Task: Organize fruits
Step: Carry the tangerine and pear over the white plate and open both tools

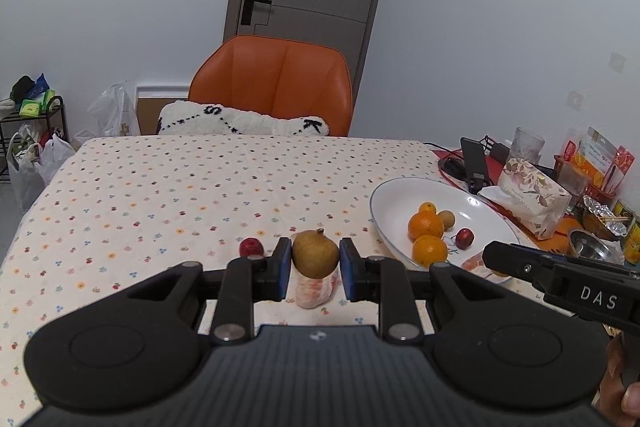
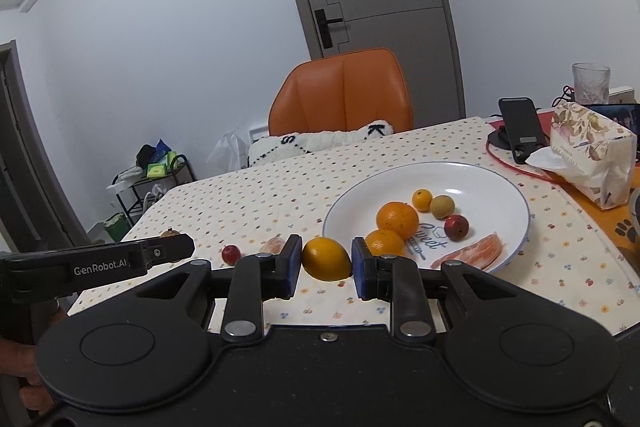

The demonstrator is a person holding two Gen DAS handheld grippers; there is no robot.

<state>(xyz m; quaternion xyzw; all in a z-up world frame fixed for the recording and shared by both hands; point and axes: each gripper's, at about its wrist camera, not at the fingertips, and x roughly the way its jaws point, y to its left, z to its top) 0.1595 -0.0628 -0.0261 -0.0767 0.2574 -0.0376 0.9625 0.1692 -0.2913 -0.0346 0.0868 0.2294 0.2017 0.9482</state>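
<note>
Floral-print cloth covers the tabletop (image 1: 160, 187), with an orange chair (image 1: 276, 83) drawn up at its far edge and a white cushion with black lettering (image 1: 240, 123) on the seat. At the right side of the tabletop stands a white plate (image 2: 500, 187) with a thin blue rim; it carries a large orange (image 2: 397, 219), a second orange (image 2: 384, 242) just in front of it, a small orange (image 2: 422, 199), a brownish round fruit (image 2: 442, 207), a small red fruit (image 2: 456, 227) and a pink peeled segment (image 2: 476, 251) near the front rim. Behind the plate lie a floral tissue pack (image 2: 592, 151) and a dark phone on a stand (image 2: 522, 131). The left gripper (image 1: 315, 263) is clamped on a brown pear-shaped fruit (image 1: 315, 253), held above the cloth to the left of the plate. Directly below it on the cloth lies another pink segment (image 1: 316, 291), and one small red fruit (image 1: 251, 247) lies just to the left. The right gripper (image 2: 326, 261) is clamped on a yellow-orange citrus fruit (image 2: 326, 259), held in front of the plate's near-left rim; whether it clears the cloth cannot be told.
</note>
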